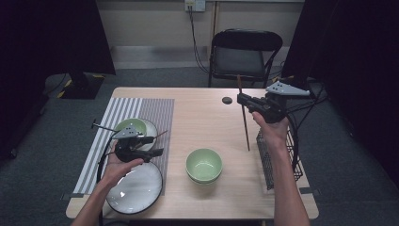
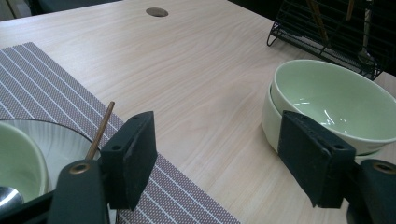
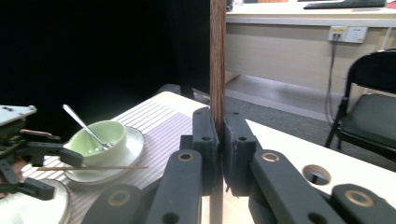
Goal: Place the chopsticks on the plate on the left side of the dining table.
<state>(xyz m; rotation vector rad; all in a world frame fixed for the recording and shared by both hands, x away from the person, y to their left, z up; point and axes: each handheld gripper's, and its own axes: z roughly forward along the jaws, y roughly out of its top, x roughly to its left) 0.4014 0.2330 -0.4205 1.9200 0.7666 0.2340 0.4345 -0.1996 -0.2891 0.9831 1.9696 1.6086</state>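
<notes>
Nearest the overhead camera, a glossy dark-rimmed plate (image 1: 134,187) sits at the table's (image 1: 202,113) near left corner, partly on the striped placemat (image 1: 141,110). My left gripper (image 1: 151,146) hovers just above the plate's far edge; jaws spread wide, nothing between them. From that gripper's own camera, the pads frame bare wood and the mat's corner. Behind it on the mat: a small green bowl (image 1: 132,126) with a spoon (image 3: 84,125), on a white saucer (image 3: 119,158), and one chopstick (image 3: 91,167) lying across the saucer's rim, tip poking out toward the table's middle.

My right gripper (image 1: 241,100) is up over the far right part of the table, jaws clenched on the other chopstick (image 1: 244,120). Stick stands near upright, slightly tilted, lower end hanging above the wood, top sticking up past the jaws. In the right gripper's camera it runs straight up between the two pads, pinched tight.

Two stacked green bowls (image 1: 203,165) sit centre-front, well apart from both grippers. Black wire rack (image 1: 278,160) at the right edge, just beside my right forearm. Folding chair (image 1: 244,54) beyond the table.
</notes>
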